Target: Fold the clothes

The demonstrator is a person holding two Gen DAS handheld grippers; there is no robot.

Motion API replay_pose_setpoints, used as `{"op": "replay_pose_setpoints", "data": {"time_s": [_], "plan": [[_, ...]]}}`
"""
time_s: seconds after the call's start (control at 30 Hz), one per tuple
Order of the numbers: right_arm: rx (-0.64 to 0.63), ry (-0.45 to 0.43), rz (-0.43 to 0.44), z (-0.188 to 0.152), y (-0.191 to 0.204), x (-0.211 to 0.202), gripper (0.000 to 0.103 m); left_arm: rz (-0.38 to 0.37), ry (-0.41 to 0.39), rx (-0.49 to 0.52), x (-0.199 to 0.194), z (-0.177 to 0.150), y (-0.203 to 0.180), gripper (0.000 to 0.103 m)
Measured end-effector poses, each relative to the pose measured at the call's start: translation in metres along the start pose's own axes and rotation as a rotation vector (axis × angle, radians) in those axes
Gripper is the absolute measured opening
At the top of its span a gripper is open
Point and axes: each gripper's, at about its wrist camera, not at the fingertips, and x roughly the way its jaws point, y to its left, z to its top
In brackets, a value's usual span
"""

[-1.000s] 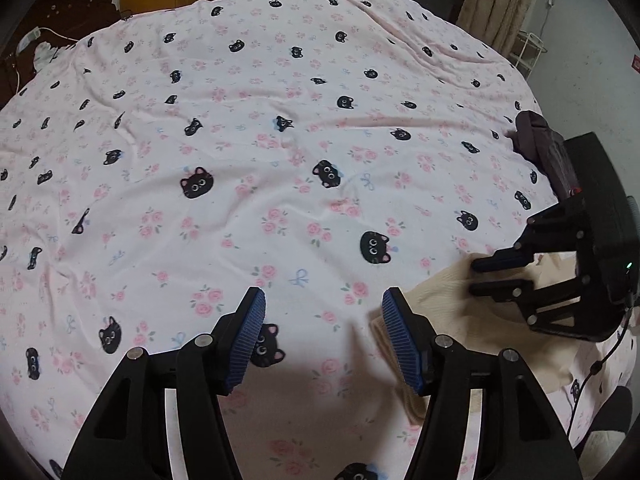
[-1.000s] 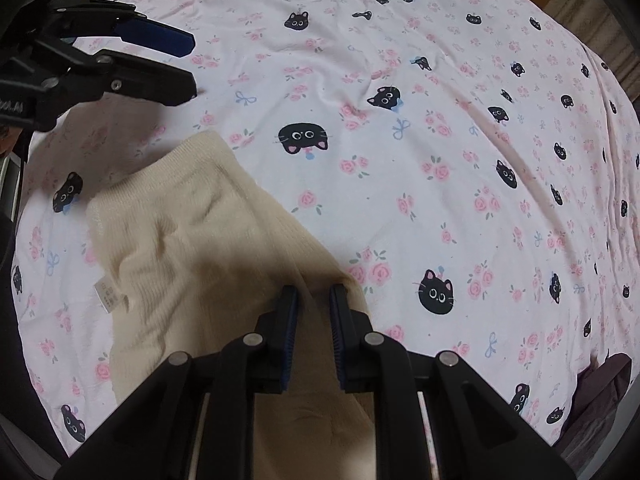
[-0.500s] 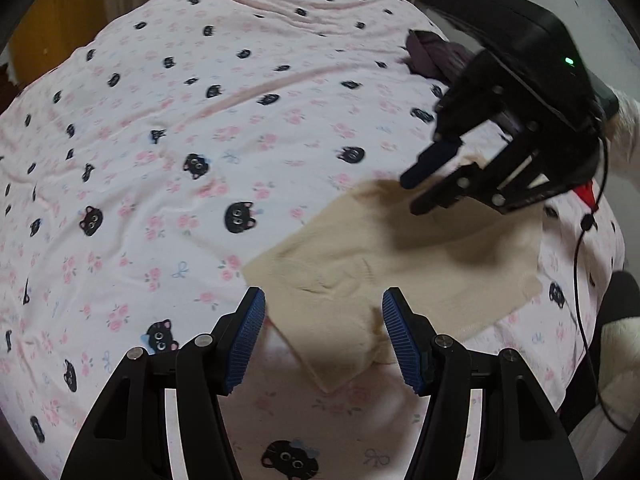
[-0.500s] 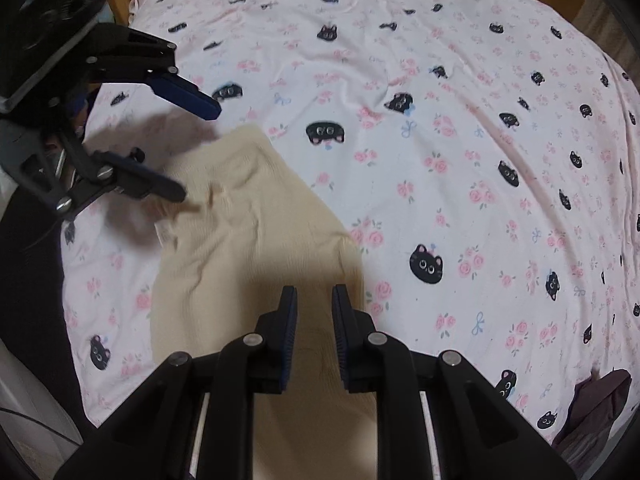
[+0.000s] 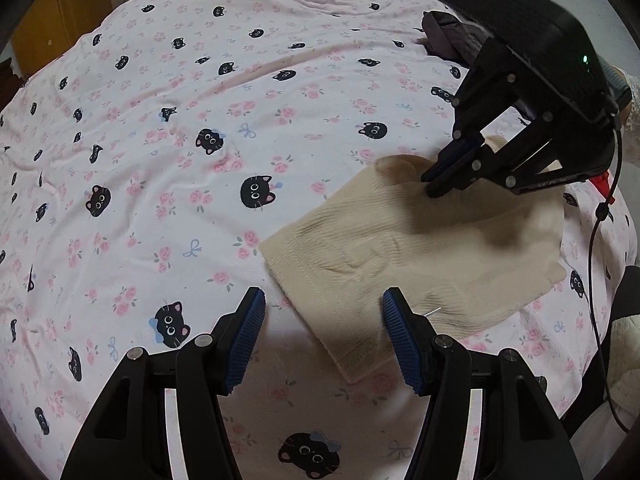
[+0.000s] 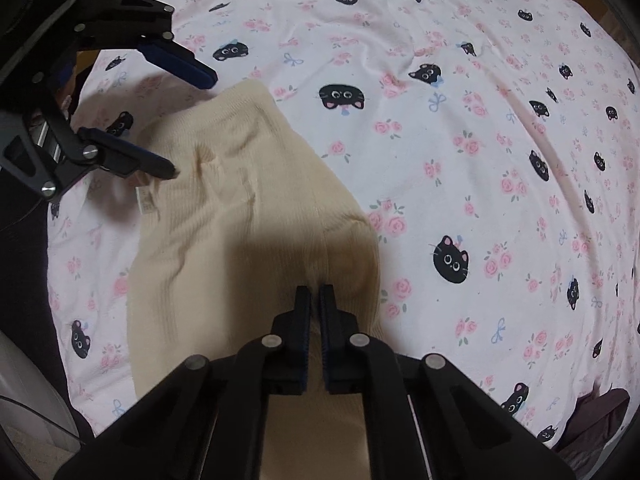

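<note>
A cream ribbed garment point(image 5: 420, 248) lies flat on a pink bedsheet point(image 5: 200, 120) printed with black cat faces and roses. In the near foreground the left gripper point(image 5: 324, 332) is spread wide above the garment's near corner. At the right, the right gripper point(image 5: 434, 184) is pinched together on the garment's far edge. A dark garment point(image 5: 448, 34) sits at the far right.
</note>
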Motion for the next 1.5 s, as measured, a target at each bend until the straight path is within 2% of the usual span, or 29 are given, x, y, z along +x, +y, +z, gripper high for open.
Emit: {"op": "replay_pose_setpoints", "data": {"time_s": [0.37,0.7,0.87,0.9,0.93,1.0,1.1,1.27,1.37,1.5], "plan": [[0.062,-0.044,-0.042,0.002,-0.021,-0.016,0.003,0.036,0.029,-0.004,0.006,-0.001,0.002,0.056],[0.069,0.017,-0.114,0.013,-0.019,0.023,0.003,0.050,0.054,0.006,0.013,-0.003,0.000,0.056],[0.058,0.004,-0.159,0.007,-0.013,0.011,0.012,0.055,0.052,0.010,0.012,-0.002,-0.001,0.056],[0.062,-0.003,-0.163,0.005,-0.013,0.006,0.023,0.057,0.051,0.011,0.012,-0.001,-0.002,0.056],[0.065,-0.010,-0.168,0.003,-0.013,0.000,0.038,0.059,0.050,0.012,0.011,-0.001,-0.002,0.056],[0.072,-0.024,-0.177,-0.002,-0.012,-0.010,0.057,0.065,0.050,0.015,0.010,-0.001,-0.003,0.056],[0.087,-0.044,-0.191,-0.010,-0.012,-0.026,0.059,0.066,0.043,0.016,0.007,-0.001,-0.003,0.056],[0.171,-0.076,-0.196,-0.047,-0.016,-0.056,0.059,0.052,0.016,-0.037,-0.006,0.001,0.005,0.056],[0.274,-0.102,-0.201,-0.079,-0.020,-0.074,0.059,0.032,-0.011,-0.074,-0.014,0.003,0.005,0.056],[0.497,-0.126,-0.219,-0.130,-0.033,-0.091,0.060,0.020,-0.049,-0.069,-0.024,0.009,-0.009,0.056]]}}
